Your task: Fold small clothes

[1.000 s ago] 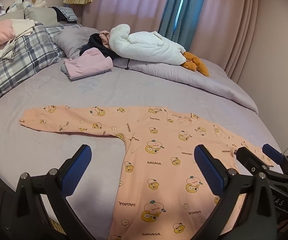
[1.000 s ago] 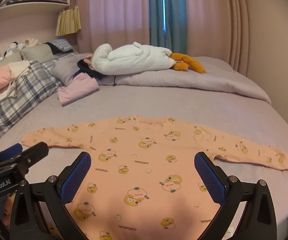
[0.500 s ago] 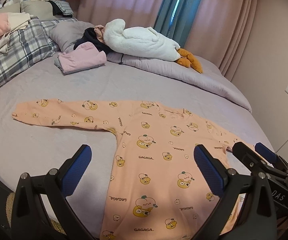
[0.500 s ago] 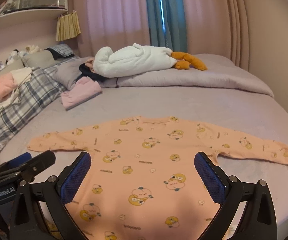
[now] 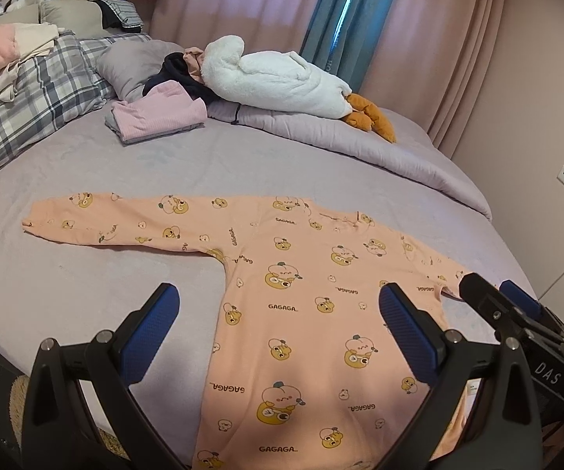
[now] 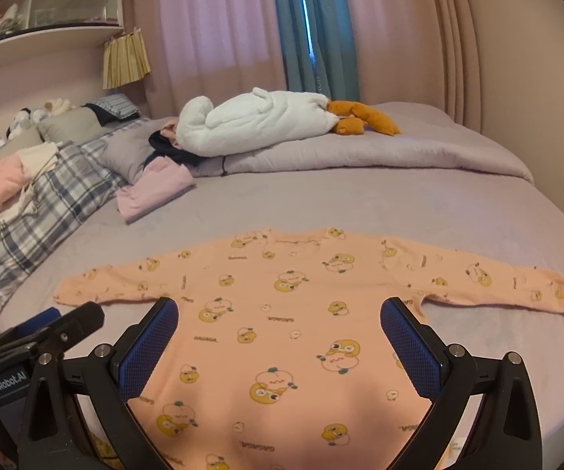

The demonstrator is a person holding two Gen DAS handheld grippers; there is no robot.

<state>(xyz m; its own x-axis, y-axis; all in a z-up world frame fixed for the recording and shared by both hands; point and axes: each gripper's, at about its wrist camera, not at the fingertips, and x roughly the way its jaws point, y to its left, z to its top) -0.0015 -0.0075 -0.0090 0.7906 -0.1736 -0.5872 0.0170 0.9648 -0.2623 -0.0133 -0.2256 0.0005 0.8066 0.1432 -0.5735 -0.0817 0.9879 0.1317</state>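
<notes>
Lying flat beneath both spread grippers [image 5: 278, 321] [image 6: 280, 337]: peach top [image 5: 301, 313].

"GAGAGA_" is printed many times, in dark letters, across the peach shirt [image 5: 305, 313], among its cartoon figures. "DAS" is read in white on the black body of the right gripper [image 5: 517, 305]. "GenRobot.AI" is read in white on the left gripper [image 6: 58, 325].
</notes>
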